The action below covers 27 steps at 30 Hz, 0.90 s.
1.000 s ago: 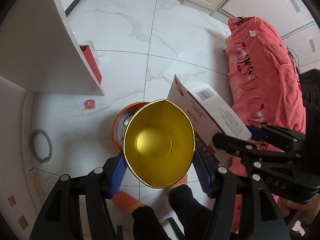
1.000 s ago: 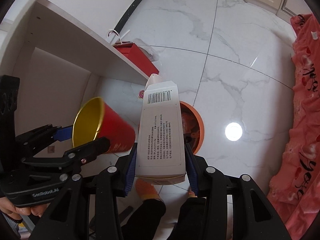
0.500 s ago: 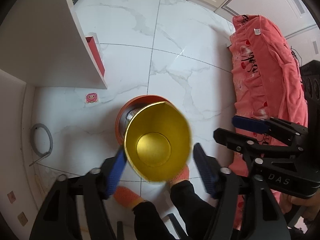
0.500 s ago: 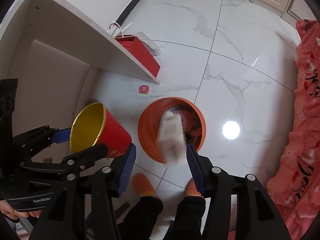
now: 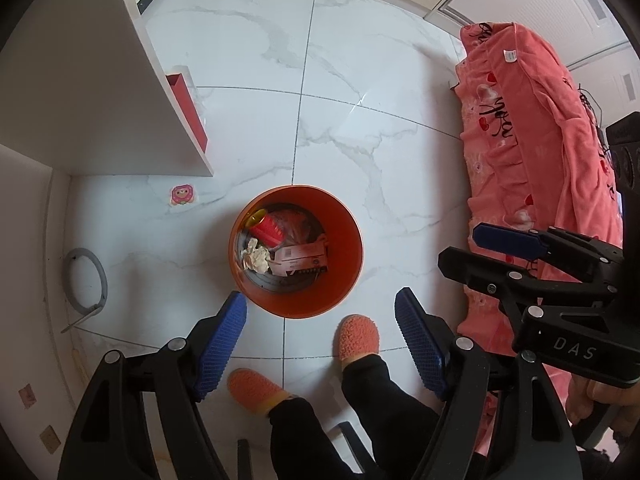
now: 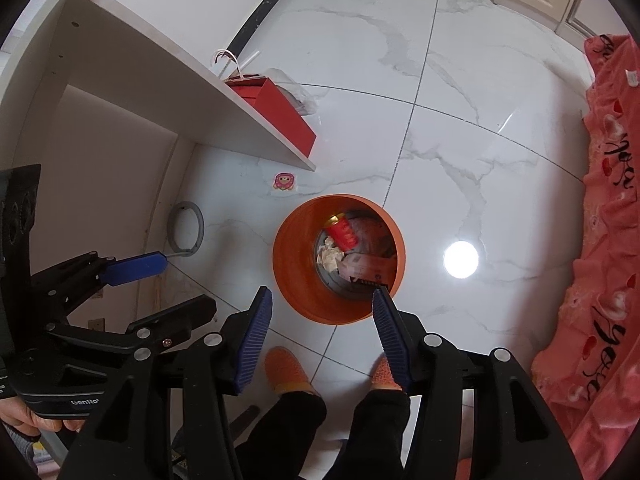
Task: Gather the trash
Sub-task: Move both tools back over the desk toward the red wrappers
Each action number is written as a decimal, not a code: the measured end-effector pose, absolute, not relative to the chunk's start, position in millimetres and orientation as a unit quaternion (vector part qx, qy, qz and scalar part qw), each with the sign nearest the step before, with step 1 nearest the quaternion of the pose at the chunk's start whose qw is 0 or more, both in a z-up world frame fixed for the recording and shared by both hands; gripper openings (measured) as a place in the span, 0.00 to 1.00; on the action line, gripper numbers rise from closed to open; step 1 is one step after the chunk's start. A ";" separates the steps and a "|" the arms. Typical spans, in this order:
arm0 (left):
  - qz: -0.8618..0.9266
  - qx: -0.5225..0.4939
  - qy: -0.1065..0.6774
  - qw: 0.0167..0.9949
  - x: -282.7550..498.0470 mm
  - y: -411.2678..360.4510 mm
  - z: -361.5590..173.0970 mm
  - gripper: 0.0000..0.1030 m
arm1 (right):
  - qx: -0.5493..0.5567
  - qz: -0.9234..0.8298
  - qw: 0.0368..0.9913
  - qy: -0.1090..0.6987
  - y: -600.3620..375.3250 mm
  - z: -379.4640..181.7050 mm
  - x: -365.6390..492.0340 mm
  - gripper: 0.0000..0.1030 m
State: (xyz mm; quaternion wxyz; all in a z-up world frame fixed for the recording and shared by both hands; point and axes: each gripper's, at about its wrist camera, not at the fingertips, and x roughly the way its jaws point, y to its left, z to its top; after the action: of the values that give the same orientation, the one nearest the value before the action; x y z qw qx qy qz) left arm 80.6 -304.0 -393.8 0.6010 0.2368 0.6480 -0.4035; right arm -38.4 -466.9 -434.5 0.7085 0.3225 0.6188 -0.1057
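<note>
An orange bin (image 5: 344,280) (image 6: 292,264) stands on the white marble floor. Inside it lie a red paper cup with a gold lining (image 5: 267,230) (image 6: 342,233), a white carton box (image 5: 302,259) (image 6: 366,266) and crumpled paper (image 5: 255,258) (image 6: 329,257). My left gripper (image 5: 320,344) hangs above the bin's near rim, open, with nothing between its blue pads. My right gripper (image 6: 322,336) is open too and empty, also over the near rim. Each gripper shows at the side of the other's view: the right gripper (image 5: 520,256), the left gripper (image 6: 132,280).
A person's feet in orange slippers (image 5: 358,338) (image 6: 286,368) stand just before the bin. A white shelf unit (image 5: 80,92) with a red bag (image 6: 276,110) is at the left. A pink-red cloth (image 5: 532,152) drapes at the right. A small sticker (image 5: 182,195) and a grey ring (image 5: 86,280) lie on the floor.
Both grippers opened. The red cup fell from the left gripper and the white box from the right gripper into the orange bin.
</note>
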 end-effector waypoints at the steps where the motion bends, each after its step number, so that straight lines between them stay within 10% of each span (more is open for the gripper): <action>1: -0.404 0.238 0.647 0.602 80.4 -303.1 -390.8 0.75 | 0.323 -0.104 0.709 0.618 -466.8 -432.1 -38.7 0.52; 27: -0.412 0.187 0.522 0.723 65.2 -196.0 -172.4 0.80 | 0.267 0.012 0.806 0.528 -380.9 -196.8 -56.8 0.54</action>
State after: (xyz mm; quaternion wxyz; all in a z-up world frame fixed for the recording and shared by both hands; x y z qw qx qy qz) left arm 65.2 -196.0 -172.4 0.7225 0.1869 0.5224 -0.4125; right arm -56.8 -380.9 -196.8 0.8057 0.2674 0.5285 0.0120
